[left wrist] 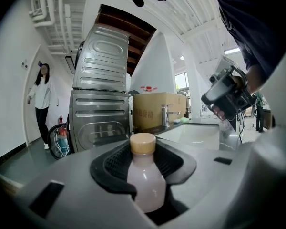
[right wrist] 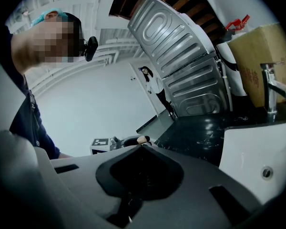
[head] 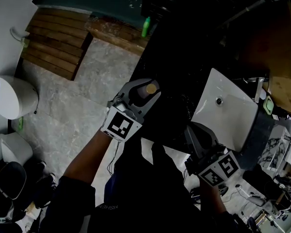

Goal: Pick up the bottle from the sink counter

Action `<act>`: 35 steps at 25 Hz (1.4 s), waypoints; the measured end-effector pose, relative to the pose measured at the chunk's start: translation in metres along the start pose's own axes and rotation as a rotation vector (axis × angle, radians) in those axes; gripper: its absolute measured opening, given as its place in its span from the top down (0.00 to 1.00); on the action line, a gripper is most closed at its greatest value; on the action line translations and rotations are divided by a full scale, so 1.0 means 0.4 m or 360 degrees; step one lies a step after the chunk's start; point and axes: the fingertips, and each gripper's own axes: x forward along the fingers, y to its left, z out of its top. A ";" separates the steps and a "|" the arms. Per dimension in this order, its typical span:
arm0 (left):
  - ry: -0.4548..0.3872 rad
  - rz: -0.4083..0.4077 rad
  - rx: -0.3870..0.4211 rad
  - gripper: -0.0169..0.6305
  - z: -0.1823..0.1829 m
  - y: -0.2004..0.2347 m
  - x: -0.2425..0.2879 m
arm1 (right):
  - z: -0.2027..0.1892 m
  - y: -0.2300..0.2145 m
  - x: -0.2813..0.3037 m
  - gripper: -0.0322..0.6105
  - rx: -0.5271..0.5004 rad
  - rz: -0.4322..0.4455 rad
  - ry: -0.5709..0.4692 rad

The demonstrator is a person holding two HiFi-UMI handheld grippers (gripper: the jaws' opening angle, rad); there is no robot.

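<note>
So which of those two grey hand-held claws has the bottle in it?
The left gripper: the pale pink bottle with a tan cap stands between its jaws. The right gripper holds nothing.

Head view dim; gripper views bright, fisheye-warped.

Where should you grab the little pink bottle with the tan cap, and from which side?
Grip the bottle round its wide lower body, not the narrow neck or cap. It stands upright, so come in level from the side, one jaw either side, as the left gripper does here.
</note>
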 end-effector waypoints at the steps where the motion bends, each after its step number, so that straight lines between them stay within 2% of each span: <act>1: 0.0002 -0.0004 0.0001 0.76 0.000 0.000 0.000 | 0.000 0.001 0.000 0.91 0.0000 0.0000 -0.0001; 18: 0.0067 0.0009 0.0021 0.76 0.017 -0.012 -0.015 | 0.028 0.015 -0.025 0.91 -0.0010 0.0024 -0.0066; 35: 0.0041 0.0041 0.0069 0.76 0.150 -0.036 -0.050 | 0.100 0.044 -0.075 0.91 -0.0077 0.0095 -0.0176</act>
